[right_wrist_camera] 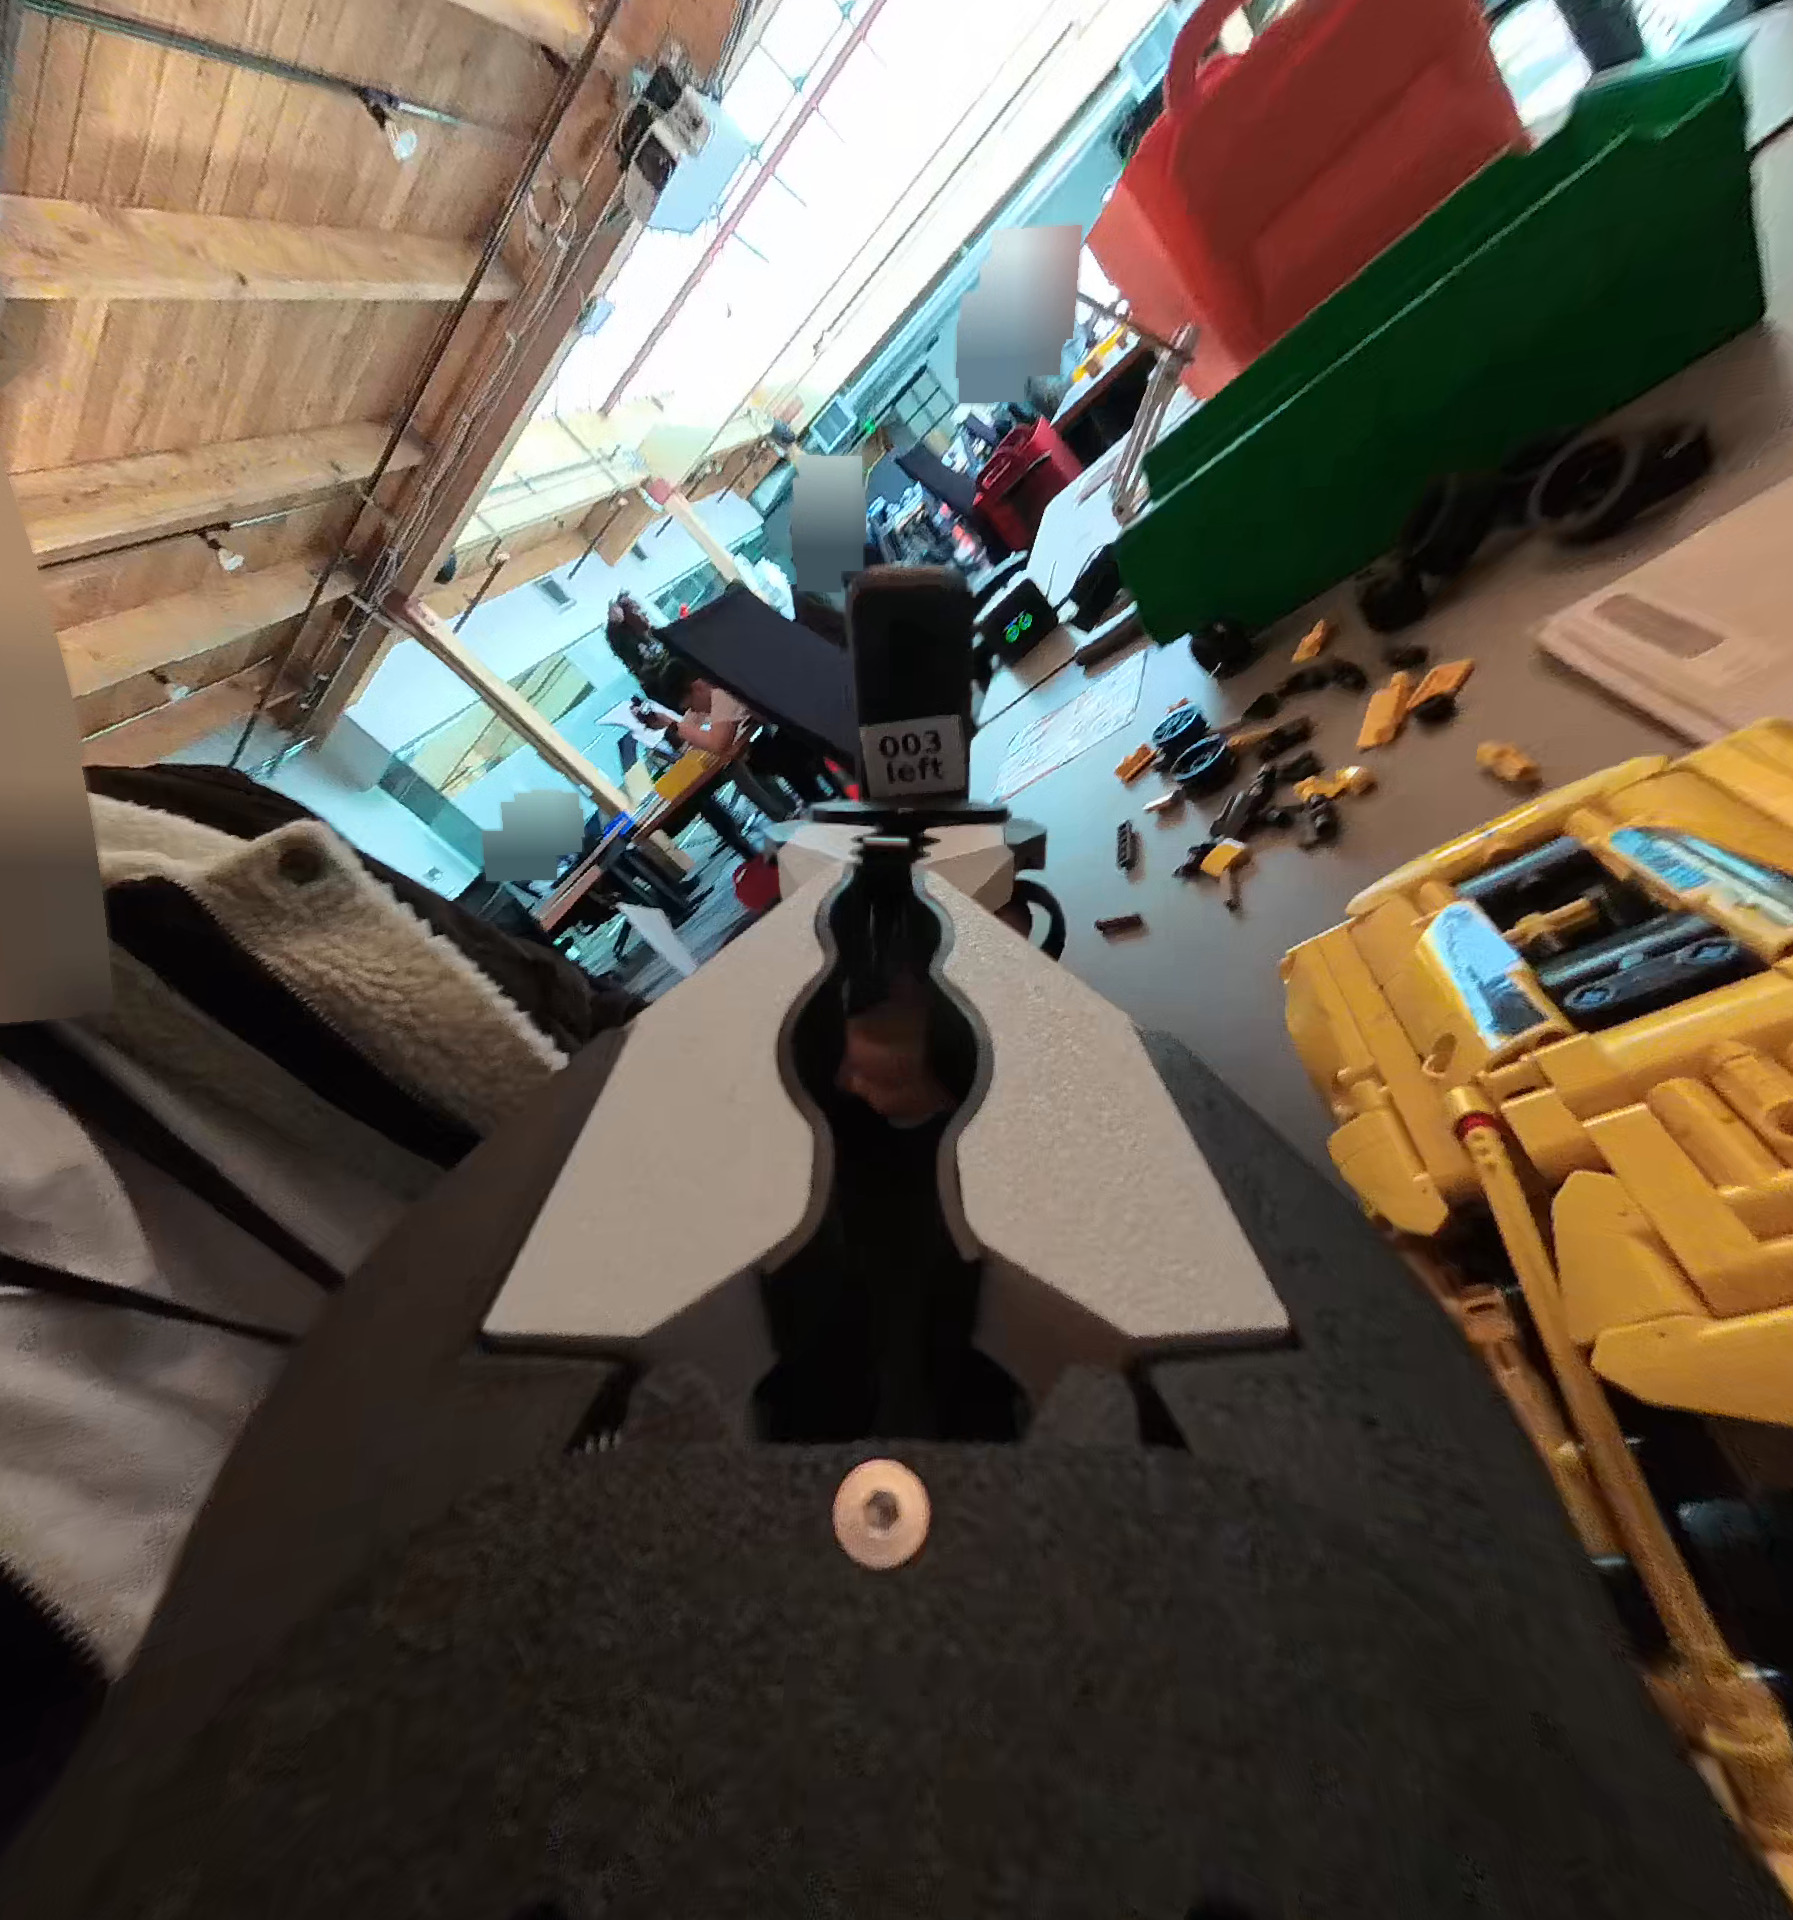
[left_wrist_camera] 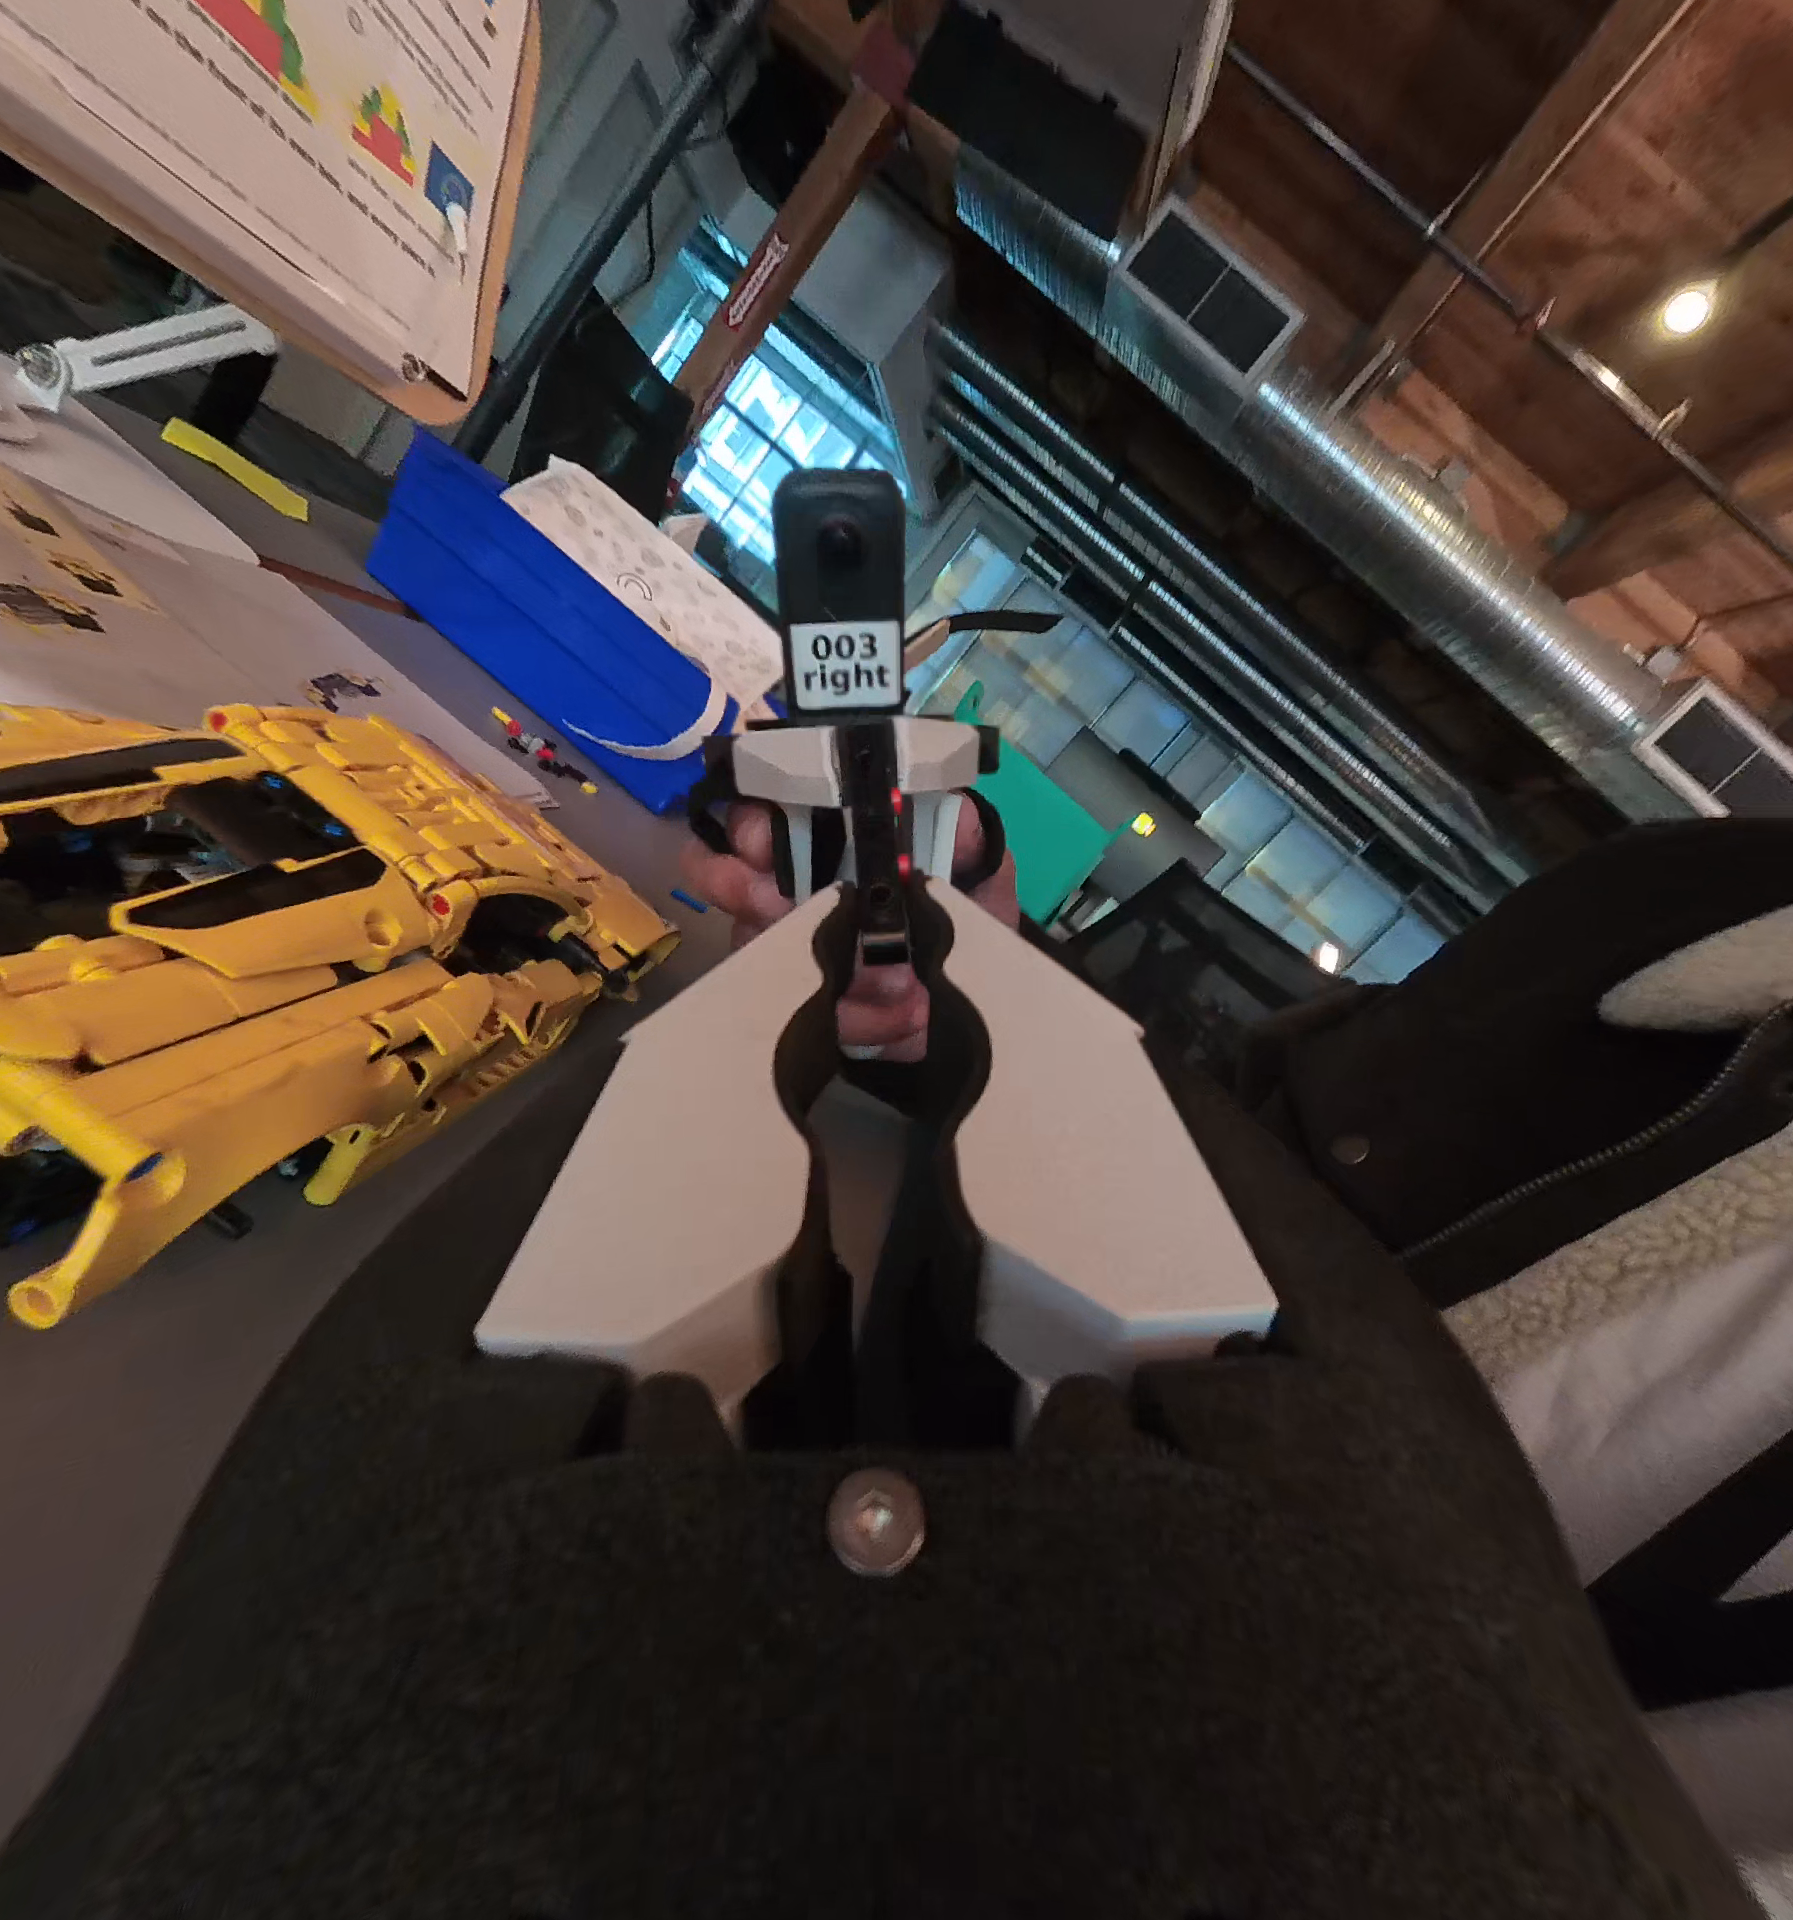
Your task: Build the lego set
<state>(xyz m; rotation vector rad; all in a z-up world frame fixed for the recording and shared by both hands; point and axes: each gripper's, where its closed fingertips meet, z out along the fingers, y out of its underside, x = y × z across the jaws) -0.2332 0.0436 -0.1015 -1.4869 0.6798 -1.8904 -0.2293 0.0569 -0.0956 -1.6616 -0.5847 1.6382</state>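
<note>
A: Left claw (left_wrist_camera: 876, 909) clenched on a black beam (left_wrist_camera: 874, 821); right claw (right_wrist_camera: 876, 888) seems to pinch its other end, mid-air.
B: Align both, push straight. Yellow car (left_wrist_camera: 248, 935) sits beside on the counter (left_wrist_camera: 144, 1455), loose parts (right_wrist_camera: 1266, 769) beyond.

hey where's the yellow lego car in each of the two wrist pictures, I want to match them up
Left wrist view: the yellow lego car lies on the grey table at the left edge, left of the hand-held grippers.
Right wrist view: it fills the right edge, lower right.
Shared landmark: the person's dark fleece-lined jacket.
</note>
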